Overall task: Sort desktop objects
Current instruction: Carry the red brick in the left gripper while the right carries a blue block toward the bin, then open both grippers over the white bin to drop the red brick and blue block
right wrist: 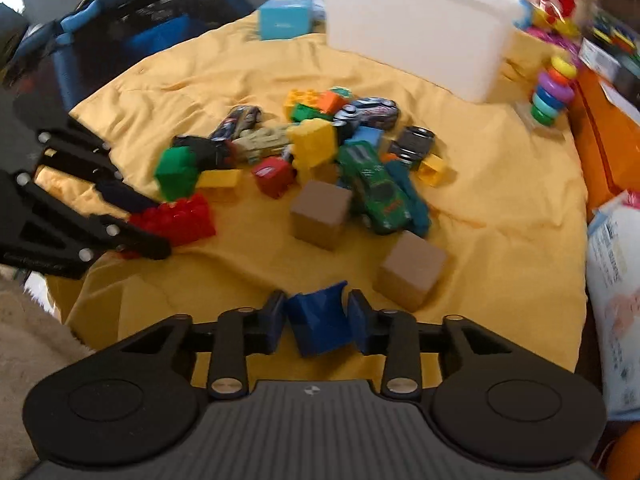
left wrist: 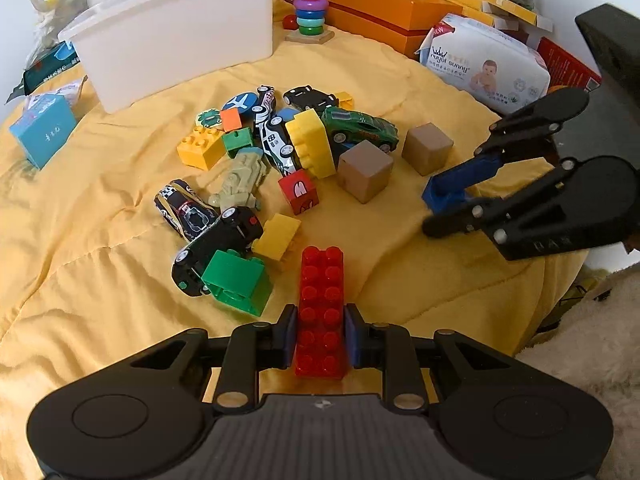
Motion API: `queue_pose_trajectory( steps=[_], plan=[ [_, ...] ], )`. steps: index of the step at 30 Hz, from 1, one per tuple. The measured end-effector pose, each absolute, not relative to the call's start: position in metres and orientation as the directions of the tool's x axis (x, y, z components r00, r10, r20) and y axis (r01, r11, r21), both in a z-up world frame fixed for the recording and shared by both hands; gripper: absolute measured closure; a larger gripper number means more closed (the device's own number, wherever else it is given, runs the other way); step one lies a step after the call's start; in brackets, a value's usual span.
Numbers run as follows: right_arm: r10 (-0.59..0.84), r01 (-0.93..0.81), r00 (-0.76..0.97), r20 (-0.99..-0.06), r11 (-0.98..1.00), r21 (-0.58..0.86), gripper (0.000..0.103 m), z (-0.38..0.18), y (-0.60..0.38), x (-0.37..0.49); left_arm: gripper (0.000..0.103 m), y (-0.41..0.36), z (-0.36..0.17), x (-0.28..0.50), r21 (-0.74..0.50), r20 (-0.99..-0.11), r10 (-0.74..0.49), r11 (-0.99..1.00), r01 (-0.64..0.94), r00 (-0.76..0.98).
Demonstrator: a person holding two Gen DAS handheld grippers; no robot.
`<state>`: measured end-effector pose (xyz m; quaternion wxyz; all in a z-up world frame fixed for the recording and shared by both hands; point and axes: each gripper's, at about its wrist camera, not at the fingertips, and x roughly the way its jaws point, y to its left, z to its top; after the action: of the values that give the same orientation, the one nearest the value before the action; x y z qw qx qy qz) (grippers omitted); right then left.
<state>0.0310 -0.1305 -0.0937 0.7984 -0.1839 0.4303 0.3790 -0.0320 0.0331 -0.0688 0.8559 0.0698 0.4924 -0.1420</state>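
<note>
In the left wrist view, my left gripper (left wrist: 320,340) is shut on a long red brick (left wrist: 322,304), held just above the yellow cloth (left wrist: 100,280). My right gripper (right wrist: 318,320) is shut on a dark blue block (right wrist: 320,328). Seen from the left wrist, the right gripper (left wrist: 456,196) hangs at the right with the blue block (left wrist: 460,184) between its fingers. A pile of toy cars and bricks (left wrist: 260,160) lies mid-cloth, with two brown cubes (left wrist: 364,176) beside it. A white bin (left wrist: 180,28) stands behind, its inside hidden.
A ring stacker (left wrist: 311,12), an orange box (left wrist: 392,8) and a wipes pack (left wrist: 484,64) line the far right. A light blue box (left wrist: 42,128) sits at the left. The cloth's edge drops to a beige rug (left wrist: 592,340) at the right.
</note>
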Motion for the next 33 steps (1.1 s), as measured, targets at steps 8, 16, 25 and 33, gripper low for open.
queue_pose_trajectory(
  steps=[8, 16, 25, 33],
  plan=[
    [0.494, -0.758, 0.381, -0.782, 0.651, 0.042, 0.069, -0.064, -0.133, 0.047, 0.076, 0.045, -0.026, -0.017, -0.05, -0.799, -0.211, 0.956, 0.288, 0.563],
    [0.544, -0.741, 0.535, -0.647, 0.67, -0.049, 0.068, -0.019, -0.115, 0.099, 0.076, 0.061, 0.023, 0.048, 0.055, -0.702, -0.128, 0.971, 0.232, 0.701],
    [0.54, -0.592, 0.732, -0.415, 0.806, 0.005, 0.068, 0.057, -0.082, 0.221, 0.076, 0.088, 0.098, 0.177, 0.178, -0.541, 0.015, 0.979, 0.097, 0.841],
    [0.426, -0.524, 0.731, -0.533, 0.851, -0.039, 0.068, 0.041, -0.028, 0.3, 0.076, 0.104, 0.073, 0.291, 0.172, -0.64, 0.104, 0.985, 0.01, 0.761]
  ],
)
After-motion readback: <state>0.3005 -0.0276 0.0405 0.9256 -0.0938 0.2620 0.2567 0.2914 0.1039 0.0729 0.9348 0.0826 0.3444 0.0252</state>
